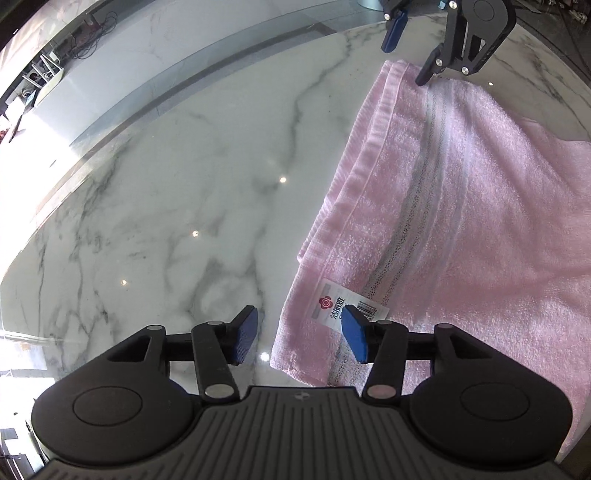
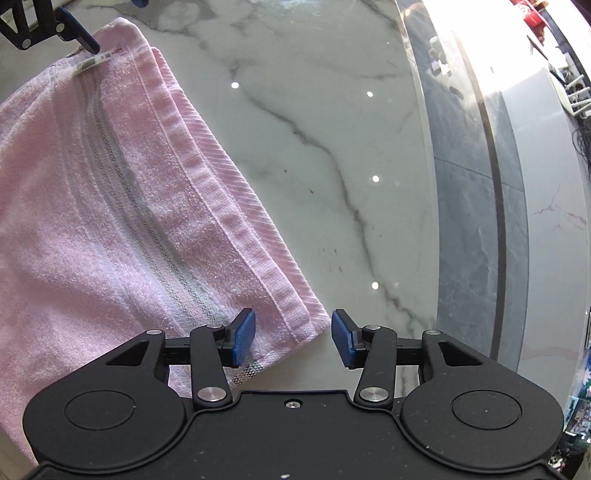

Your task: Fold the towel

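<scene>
A pink towel (image 1: pixel 461 221) lies folded double on the white marble table (image 1: pixel 184 184), its two hemmed edges stacked almost flush. My left gripper (image 1: pixel 299 334) points down over the near corner, the one with the white label (image 1: pixel 332 302). It stands open; the towel's edge runs under the gap and neither pad presses on it. In the right wrist view my right gripper (image 2: pixel 293 338) is open over the other corner of the towel (image 2: pixel 92 221), whose tip lies loose between the blue pads. Each gripper shows small at the far corner in the other's view: right gripper (image 1: pixel 408 51), left gripper (image 2: pixel 109 20).
Bare marble (image 2: pixel 332 147) stretches beside the towel's hemmed side out to the curved table edge (image 2: pixel 428 184). Beyond it lies a grey and white floor (image 2: pixel 476 221). Cables and clutter (image 1: pixel 85 40) sit far off along a wall.
</scene>
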`<control>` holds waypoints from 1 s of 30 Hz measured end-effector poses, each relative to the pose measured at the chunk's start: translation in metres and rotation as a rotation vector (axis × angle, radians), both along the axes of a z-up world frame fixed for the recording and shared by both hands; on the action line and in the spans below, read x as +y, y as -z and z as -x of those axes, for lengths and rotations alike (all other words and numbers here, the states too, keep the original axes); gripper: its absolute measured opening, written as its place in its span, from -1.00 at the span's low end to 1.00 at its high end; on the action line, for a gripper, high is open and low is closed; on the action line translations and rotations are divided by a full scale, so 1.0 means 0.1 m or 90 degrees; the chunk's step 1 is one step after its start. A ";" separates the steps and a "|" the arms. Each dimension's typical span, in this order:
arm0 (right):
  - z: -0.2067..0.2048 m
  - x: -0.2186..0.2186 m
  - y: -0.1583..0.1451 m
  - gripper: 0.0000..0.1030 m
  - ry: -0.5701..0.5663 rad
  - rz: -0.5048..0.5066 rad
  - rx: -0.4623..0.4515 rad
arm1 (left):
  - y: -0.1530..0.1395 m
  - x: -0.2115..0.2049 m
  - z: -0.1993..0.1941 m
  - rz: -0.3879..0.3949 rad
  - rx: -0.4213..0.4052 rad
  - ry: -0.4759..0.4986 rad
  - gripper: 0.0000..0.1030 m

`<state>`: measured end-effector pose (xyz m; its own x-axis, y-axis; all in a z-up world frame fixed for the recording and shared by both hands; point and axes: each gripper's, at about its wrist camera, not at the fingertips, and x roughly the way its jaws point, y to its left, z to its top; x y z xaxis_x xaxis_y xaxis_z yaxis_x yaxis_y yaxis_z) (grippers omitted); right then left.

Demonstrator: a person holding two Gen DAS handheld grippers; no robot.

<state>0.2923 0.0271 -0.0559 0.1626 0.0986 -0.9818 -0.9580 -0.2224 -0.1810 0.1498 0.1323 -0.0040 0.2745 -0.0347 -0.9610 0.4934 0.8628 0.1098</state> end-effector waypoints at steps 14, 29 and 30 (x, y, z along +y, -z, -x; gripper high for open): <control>-0.29 0.06 0.13 -0.07 0.024 0.007 0.086 | 0.28 0.02 -0.27 0.089 0.049 -0.027 0.03; 0.24 -0.40 0.12 -0.81 0.057 0.019 0.091 | 0.27 -0.29 -0.14 0.112 0.006 0.003 0.07; 0.30 -0.48 0.12 -0.81 0.062 0.018 0.093 | 0.27 -0.33 -0.13 0.116 0.007 0.007 -0.04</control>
